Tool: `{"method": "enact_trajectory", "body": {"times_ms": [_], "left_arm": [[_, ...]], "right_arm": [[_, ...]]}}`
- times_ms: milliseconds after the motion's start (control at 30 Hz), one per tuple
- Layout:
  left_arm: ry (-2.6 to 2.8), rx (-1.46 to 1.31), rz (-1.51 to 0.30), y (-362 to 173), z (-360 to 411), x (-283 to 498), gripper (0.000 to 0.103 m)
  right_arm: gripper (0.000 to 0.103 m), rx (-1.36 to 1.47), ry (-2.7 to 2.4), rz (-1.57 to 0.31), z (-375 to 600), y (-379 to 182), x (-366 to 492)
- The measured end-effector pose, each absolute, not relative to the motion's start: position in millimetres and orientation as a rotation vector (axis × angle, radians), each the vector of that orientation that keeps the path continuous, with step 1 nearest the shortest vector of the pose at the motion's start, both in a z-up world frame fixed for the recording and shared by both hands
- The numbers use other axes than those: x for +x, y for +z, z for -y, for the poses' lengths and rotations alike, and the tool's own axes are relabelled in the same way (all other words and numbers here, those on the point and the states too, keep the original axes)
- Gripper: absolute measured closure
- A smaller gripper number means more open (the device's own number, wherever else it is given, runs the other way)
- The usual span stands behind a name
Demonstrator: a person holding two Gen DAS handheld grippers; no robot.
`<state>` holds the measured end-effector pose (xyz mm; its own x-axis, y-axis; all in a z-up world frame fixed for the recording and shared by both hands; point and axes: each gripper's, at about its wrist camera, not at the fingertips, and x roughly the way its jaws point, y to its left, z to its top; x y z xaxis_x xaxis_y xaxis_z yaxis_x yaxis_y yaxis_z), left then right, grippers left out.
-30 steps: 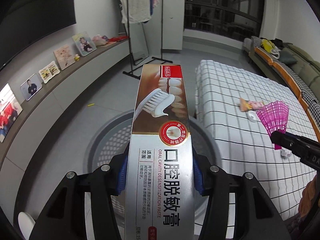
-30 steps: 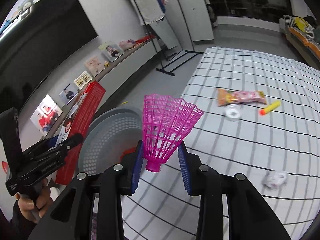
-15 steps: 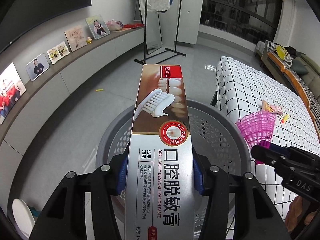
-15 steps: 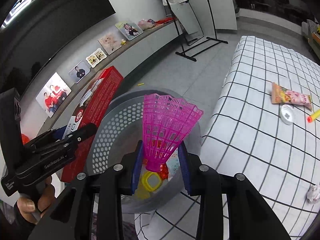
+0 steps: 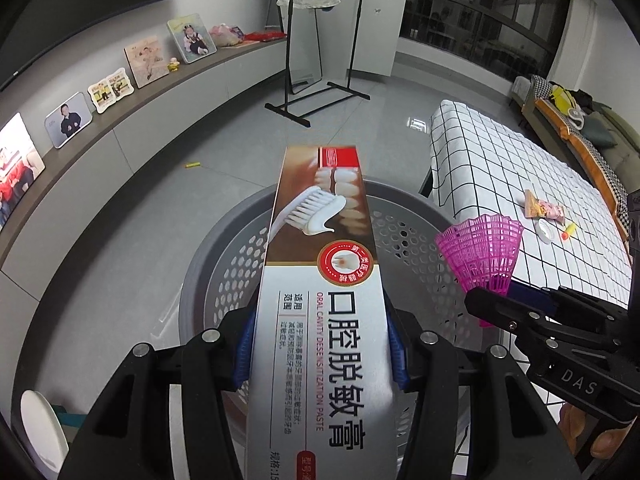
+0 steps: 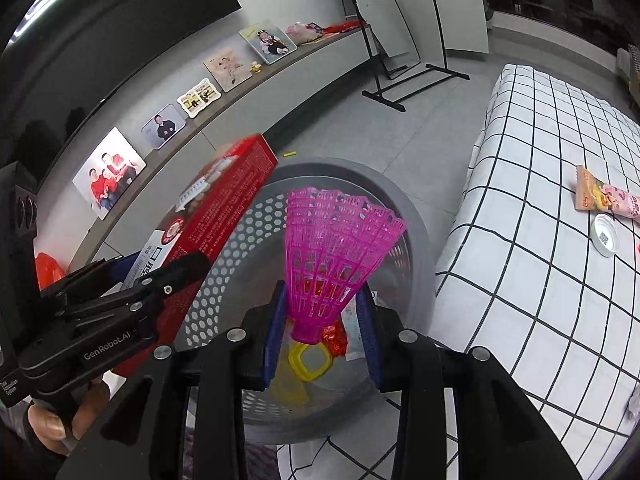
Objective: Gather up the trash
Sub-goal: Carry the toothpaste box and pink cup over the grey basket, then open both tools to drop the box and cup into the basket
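Note:
My left gripper is shut on a long toothpaste box, its blue pads pressing both sides; the box juts out over the grey perforated basket. The same box shows its red side in the right wrist view. My right gripper is shut on a pink plastic shuttlecock, cork end down, above the basket. Inside the basket lie a yellow ring, red foil and paper scraps. The shuttlecock hangs at the basket's right rim in the left wrist view.
A checked bedsheet lies right of the basket with a snack wrapper, a white lid and a small yellow item. A shelf with photo frames runs along the left wall. A clothes rack stands on the floor beyond.
Both grippers moved left from the bed side to above the basket and sank a little. The basket now fills the view under the box and shuttlecock. Both grips are unchanged.

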<state>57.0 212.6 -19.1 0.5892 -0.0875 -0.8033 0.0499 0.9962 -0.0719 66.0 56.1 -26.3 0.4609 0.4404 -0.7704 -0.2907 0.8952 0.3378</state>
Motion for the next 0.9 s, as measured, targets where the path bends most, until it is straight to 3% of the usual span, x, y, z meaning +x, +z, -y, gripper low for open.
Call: {"method": "enact_trajectory", "body": {"times_ms": [133,267,600,900], "left_arm": [[-0.071,-0.04,-0.928,-18,-213,55,0.044],[-0.067,-0.043,-0.925,-17,-214,54,0.042],[-0.047,-0.076,-0.915,-15,-222,53,0.041],[-0.014,-0.036,-0.878,-7,-216,48,0.033]], "right_arm": [[0.069,0.161,0.457,-0.987,-57,-24,66],[0.047,0.163,0.448,-0.966,-55,-20,63],[0.047,0.159,0.44,-0.976,-52,-25,56],[0.047,0.146,0.42,-0.971,-38,-19,41]]}}
